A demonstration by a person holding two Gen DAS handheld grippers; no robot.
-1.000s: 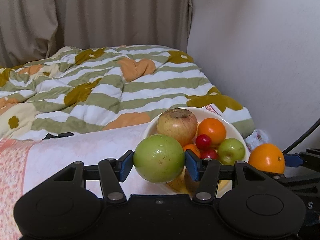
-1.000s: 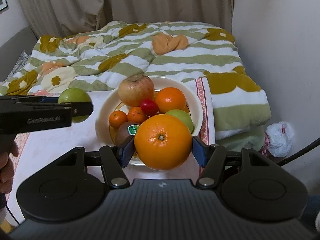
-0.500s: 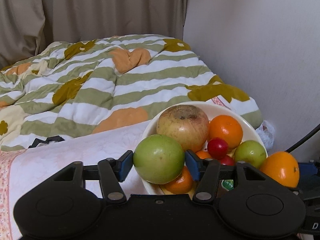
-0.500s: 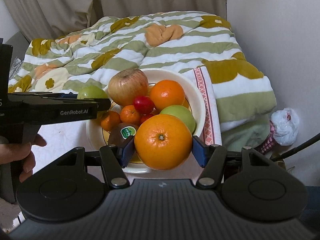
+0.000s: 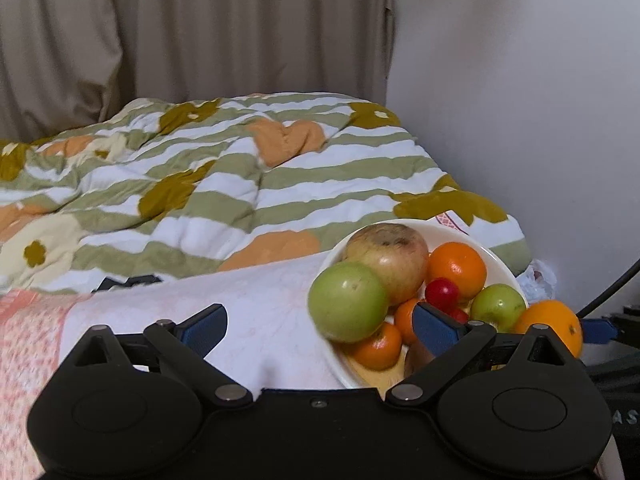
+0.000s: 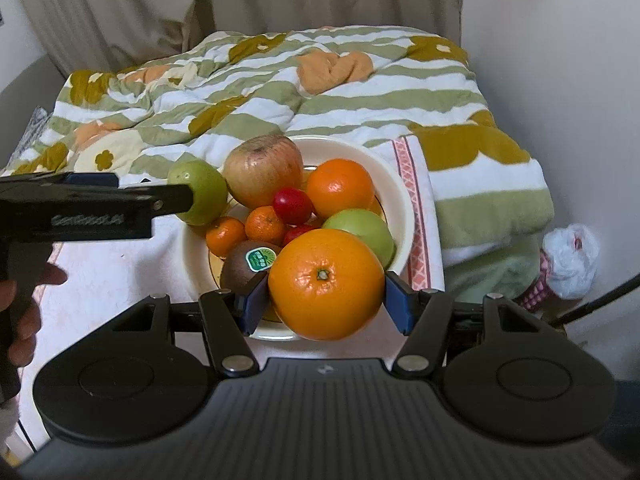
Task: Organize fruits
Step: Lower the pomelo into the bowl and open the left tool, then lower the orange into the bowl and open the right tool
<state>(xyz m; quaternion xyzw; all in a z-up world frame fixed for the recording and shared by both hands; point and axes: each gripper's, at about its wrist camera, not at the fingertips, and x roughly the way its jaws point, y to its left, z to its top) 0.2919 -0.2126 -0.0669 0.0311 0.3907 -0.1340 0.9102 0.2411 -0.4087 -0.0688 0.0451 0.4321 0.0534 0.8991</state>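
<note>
A cream bowl (image 6: 400, 196) holds a big reddish apple (image 6: 262, 170), an orange (image 6: 340, 188), a green apple (image 6: 360, 230), small tangerines, red fruits and a kiwi (image 6: 244, 266). My left gripper (image 5: 320, 324) is open; a green apple (image 5: 348, 302) sits at the bowl's left rim (image 5: 336, 356), between the spread fingers and free of them. It also shows in the right wrist view (image 6: 200, 192). My right gripper (image 6: 326, 300) is shut on a large orange (image 6: 326, 284) just above the bowl's near edge.
The bowl stands on a pale pink cloth (image 6: 112, 276) on a surface before a striped quilt (image 6: 280, 92). A wall (image 6: 560, 60) is on the right, with a white plastic bag (image 6: 570, 256) below it. A curtain hangs behind.
My left gripper has opened and let go of the green apple, which now rests at the bowl's left rim. My right gripper still holds the orange, slightly closer to the bowl.
</note>
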